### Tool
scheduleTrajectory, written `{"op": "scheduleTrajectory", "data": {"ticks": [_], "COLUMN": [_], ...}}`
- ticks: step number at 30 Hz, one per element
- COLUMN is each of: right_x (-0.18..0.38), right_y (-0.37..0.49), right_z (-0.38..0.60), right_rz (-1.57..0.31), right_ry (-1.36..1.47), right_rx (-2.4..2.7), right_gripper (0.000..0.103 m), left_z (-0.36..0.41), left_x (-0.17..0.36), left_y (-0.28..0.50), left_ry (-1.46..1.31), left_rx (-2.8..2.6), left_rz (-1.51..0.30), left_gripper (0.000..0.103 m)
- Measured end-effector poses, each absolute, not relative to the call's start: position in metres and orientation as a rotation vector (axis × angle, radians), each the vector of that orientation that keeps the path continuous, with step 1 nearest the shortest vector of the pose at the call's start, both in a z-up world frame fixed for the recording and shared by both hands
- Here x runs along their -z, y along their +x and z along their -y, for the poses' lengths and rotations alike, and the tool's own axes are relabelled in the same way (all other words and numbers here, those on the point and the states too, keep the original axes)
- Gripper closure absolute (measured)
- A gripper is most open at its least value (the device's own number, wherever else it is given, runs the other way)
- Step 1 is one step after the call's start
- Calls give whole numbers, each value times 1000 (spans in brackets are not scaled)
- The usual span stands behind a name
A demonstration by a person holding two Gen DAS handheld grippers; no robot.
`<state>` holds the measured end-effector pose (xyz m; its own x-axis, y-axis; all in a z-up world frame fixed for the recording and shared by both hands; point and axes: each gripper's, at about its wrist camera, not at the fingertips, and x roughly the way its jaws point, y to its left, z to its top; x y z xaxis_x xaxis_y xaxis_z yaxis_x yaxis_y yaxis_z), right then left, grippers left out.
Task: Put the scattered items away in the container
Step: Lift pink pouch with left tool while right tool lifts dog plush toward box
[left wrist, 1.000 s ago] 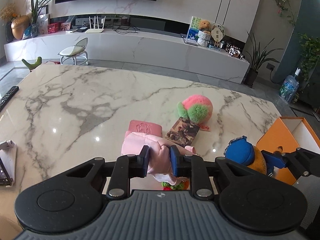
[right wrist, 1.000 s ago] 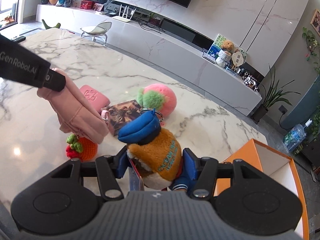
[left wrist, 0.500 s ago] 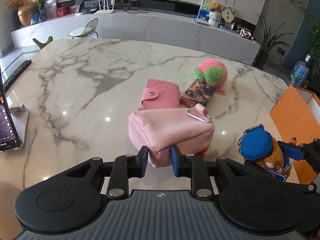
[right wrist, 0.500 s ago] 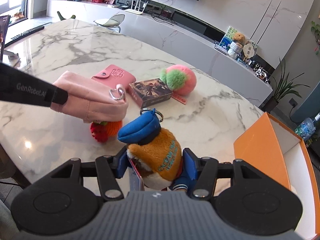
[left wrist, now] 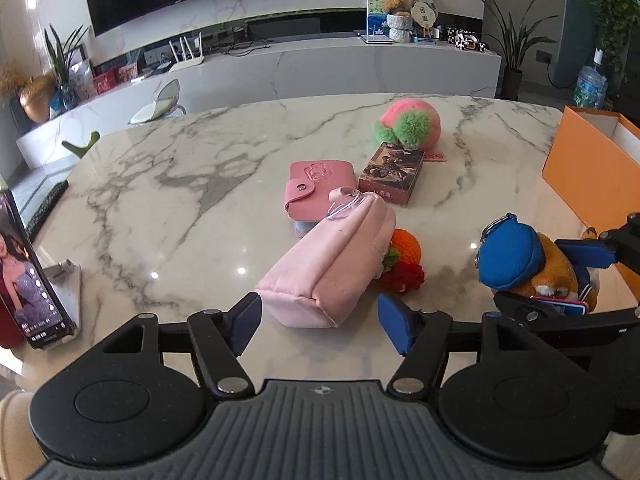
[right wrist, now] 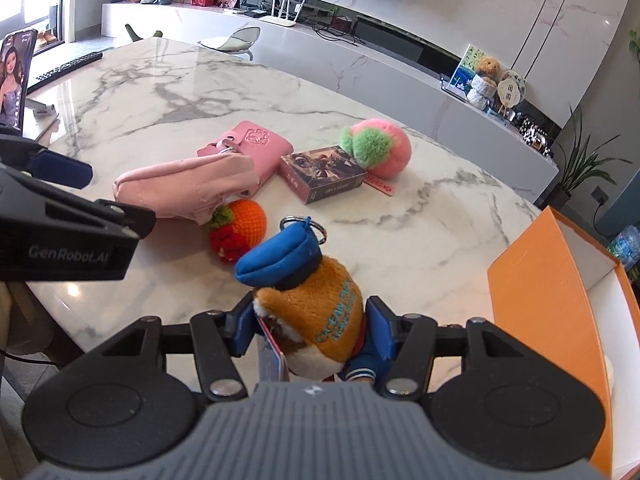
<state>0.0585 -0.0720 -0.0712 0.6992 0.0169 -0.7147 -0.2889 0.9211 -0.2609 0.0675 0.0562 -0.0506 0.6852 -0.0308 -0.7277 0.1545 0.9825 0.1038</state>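
Two pairs of tongs work over a marble table (left wrist: 168, 184) strewn with small items. The left tongs (left wrist: 320, 326) stand spread wide and grip nothing; a pink pouch (left wrist: 332, 264) lies on the table just ahead of them, its near end reaching between the blue fingertips (left wrist: 394, 320), though whether it touches either one cannot be told. The pouch runs away from the tongs toward a pink wallet (left wrist: 316, 188), its metal clasp at the far end. An orange knitted fruit (left wrist: 404, 264) sits against the pouch's right side, partly tucked under it.

The right tongs (right wrist: 310, 330) are clenched on a brown plush toy (right wrist: 324, 316) in a blue cap (right wrist: 280, 258), a key ring at the cap's top, holding it near the table's front edge. In the left wrist view the toy (left wrist: 532, 268) hangs to the right of the pouch, well apart from it.

Beyond the wallet lie a printed card box (right wrist: 324, 178) and a pink and green fluffy ball (right wrist: 376, 146), the two touching. An open orange box (right wrist: 548, 280) stands at the right edge of the table, just beside the held toy. A phone (left wrist: 24, 272) on a stand is propped at the table's left side, its screen lit.
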Motion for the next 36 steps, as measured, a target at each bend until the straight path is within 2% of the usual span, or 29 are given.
{"op": "scheduleTrajectory", "data": {"ticks": [7, 12, 13, 15, 16, 25, 36], "right_x": [74, 79, 80, 81, 82, 84, 63], "right_y": [64, 71, 73, 77, 79, 87, 74], "right_z": [76, 81, 82, 83, 84, 83, 89], "right_rz": [-795, -818, -822, -825, -826, -827, -760], "right_ry": [-346, -333, -330, -331, -329, -327, -305], "right_rx": [-167, -161, -159, -155, -155, -159, -142], "right_gripper": [43, 43, 43, 42, 42, 42, 42], "left_z": [-30, -12, -10, -9, -9, -14, -20], "left_x": [59, 76, 79, 83, 83, 75, 35], "left_y": [73, 81, 83, 87, 89, 89, 80], "left_ry": [441, 571, 582, 582, 576, 509, 431], "left_rx": [123, 151, 152, 153, 151, 131, 71], "left_rz": [-722, -719, -724, -743, -749, -726, -651], "left_gripper": [18, 18, 20, 39, 52, 67, 69]}}
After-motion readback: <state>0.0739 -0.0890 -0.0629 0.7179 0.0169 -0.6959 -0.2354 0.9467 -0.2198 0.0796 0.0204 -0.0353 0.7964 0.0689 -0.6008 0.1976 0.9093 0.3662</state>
